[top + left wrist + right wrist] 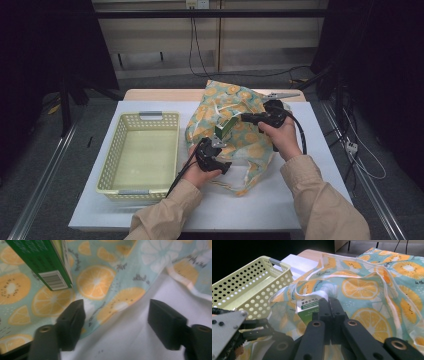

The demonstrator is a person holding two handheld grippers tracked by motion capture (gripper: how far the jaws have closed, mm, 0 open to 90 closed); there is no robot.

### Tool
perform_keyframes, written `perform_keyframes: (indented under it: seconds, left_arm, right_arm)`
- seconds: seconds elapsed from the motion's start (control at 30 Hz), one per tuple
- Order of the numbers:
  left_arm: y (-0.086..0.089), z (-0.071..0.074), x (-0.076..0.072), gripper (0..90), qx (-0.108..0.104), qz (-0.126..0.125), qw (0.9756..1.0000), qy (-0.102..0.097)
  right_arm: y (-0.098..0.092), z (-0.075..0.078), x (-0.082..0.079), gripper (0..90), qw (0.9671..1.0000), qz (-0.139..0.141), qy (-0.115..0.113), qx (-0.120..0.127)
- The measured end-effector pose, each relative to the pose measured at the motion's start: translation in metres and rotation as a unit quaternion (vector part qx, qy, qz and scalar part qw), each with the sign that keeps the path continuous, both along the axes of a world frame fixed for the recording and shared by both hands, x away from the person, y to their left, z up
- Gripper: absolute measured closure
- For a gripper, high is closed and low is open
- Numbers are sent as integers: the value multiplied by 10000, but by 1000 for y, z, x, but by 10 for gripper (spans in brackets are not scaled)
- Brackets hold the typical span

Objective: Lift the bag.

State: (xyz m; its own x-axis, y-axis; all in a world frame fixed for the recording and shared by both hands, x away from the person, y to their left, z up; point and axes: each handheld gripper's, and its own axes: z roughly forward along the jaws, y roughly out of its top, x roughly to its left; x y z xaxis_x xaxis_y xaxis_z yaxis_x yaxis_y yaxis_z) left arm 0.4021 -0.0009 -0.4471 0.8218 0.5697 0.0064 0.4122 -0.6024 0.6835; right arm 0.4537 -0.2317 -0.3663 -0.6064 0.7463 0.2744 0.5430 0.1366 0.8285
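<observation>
A fruit-print cloth bag [235,102] lies on the white table top [280,195], right of centre. A green box [226,128] sticks up out of its mouth. My right gripper [245,118] is shut on the bag's pale rim [325,288], holding it up beside the box [308,308]. My left gripper [214,148] sits low at the bag's near side, just below the box. In the left gripper view its jaws [116,315] stand open over bag fabric [95,282] and white table, with the green box [37,257] ahead at upper left and apart from the pads.
A pale yellow perforated basket [112,155] stands to the left of the bag, with nothing in it; its wall [249,280] is close to the left gripper [249,333]. The bag's handle loops trail toward the front of the table. Cables hang off the right side.
</observation>
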Motion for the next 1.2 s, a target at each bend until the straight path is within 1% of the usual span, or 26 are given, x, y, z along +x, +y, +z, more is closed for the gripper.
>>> perform_keyframes:
  seconds: [0.03,0.1,0.13,0.17,0.2,0.23,0.3,0.37,0.4,0.43,0.47,0.5,0.53,0.57,0.6,0.63,0.73,0.77,0.83,0.87,0.9,1.0,1.03,1.07,1.13,1.2]
  left_arm:
    - [0,1,0,481,10,59,10000,22]
    - [3,4,2,680,-133,146,9997,115]
    - [4,8,3,816,-99,252,9996,88]
    - [5,13,5,881,-266,215,9993,162]
    - [6,19,6,900,-301,263,9991,159]
    - [6,27,8,900,-335,311,9989,95]
    - [7,45,12,900,-462,348,9983,64]
    - [7,65,17,900,-563,414,9976,-17]
    - [7,74,20,900,-625,457,9970,-72]
    - [5,84,22,900,-656,551,9962,-153]
    - [5,93,25,900,-754,481,9959,-138]
    - [3,101,28,900,-794,504,9954,-194]
    - [2,109,30,900,-894,519,9944,-201]
    - [0,116,33,900,-1029,542,9930,-204]
    - [-2,124,35,900,-1022,552,9929,-277]
    - [-3,131,37,900,-981,525,9932,-339]
    - [-7,152,41,900,-1071,518,9918,-460]
    - [-7,159,42,900,-1084,510,9916,-481]
    - [-7,169,47,900,-1183,549,9901,-511]
    - [-6,174,50,900,-1171,584,9898,-566]
    - [-5,179,53,900,-1176,603,9896,-576]
    - [-3,194,58,900,-1274,674,9869,-726]
    - [-2,199,60,900,-1358,683,9854,-766]
    - [-2,205,61,900,-1383,691,9846,-812]
    - [-3,213,63,900,-1391,672,9842,-863]
    - [-6,218,64,900,-1381,599,9846,-888]
  right_arm:
    - [0,0,0,900,10000,-3,3,2]
    - [-1,0,0,900,10000,-11,18,1]
    - [-2,0,0,900,10000,-21,-2,5]
    - [-2,1,-1,900,10000,-36,0,35]
    - [-3,2,-1,900,10000,-34,-15,39]
    - [-3,3,-1,900,10000,-40,-22,40]
    - [-4,6,-1,900,10000,-37,-52,61]
    - [-5,11,-1,900,9999,-51,-77,124]
    - [-6,14,-1,900,9998,-44,-109,135]
    - [-6,17,-1,900,9998,-46,-132,147]
    - [-6,21,-1,900,9998,-41,-151,129]
    - [-6,24,-1,900,9998,-41,-174,114]
    - [-7,27,0,900,9997,-23,-207,118]
    - [-7,30,0,900,9997,-29,-226,126]
    - [-8,33,0,900,9996,-26,-240,137]
    - [-9,37,0,900,9995,-21,-269,147]
    - [-11,47,1,900,9994,-33,-324,131]
    - [-12,51,1,900,9993,-33,-343,121]
    - [-14,60,2,900,9991,-27,-402,125]
    - [-14,65,2,900,9990,-39,-440,110]
    - [-14,71,3,900,9988,-38,-479,100]
    - [-14,85,4,900,9983,-14,-576,69]
    - [-14,89,4,900,9982,-11,-596,78]
    - [-15,93,5,900,9980,-10,-627,84]
    - [-15,100,5,900,9977,-2,-675,79]
    - [-16,104,5,900,9975,3,-697,87]
